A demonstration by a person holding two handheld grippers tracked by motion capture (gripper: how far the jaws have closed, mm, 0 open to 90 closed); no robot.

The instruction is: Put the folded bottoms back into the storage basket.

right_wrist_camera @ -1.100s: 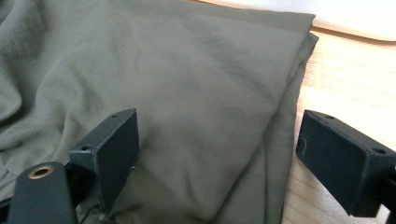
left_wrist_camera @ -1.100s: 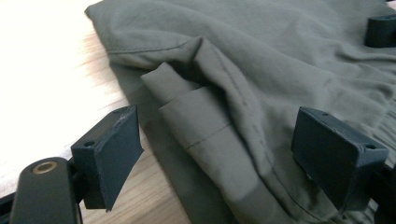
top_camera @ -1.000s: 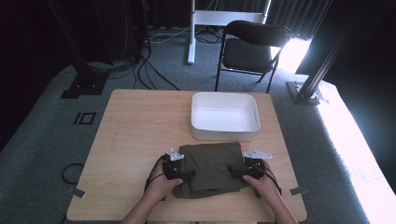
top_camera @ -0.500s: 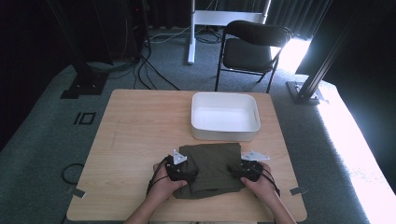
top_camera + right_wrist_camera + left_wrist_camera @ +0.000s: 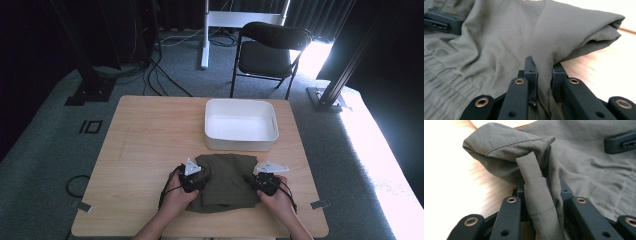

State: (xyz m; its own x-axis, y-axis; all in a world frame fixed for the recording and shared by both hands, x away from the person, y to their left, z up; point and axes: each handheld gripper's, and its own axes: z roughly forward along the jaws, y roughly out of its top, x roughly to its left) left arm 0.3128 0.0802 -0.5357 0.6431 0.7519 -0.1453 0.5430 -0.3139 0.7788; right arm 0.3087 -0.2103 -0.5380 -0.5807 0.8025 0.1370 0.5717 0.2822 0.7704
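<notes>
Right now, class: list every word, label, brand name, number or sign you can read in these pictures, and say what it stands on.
None: no readable text shows on the olive garment, the white tub, the wooden table, the folding chair or either gripper.

Both grippers are black: the left gripper and right gripper each carry a grey three-cornered plate and a trailing black cable. Close up, brass-ringed pivots stud their linkage arms. Forearms seem bare.
</notes>
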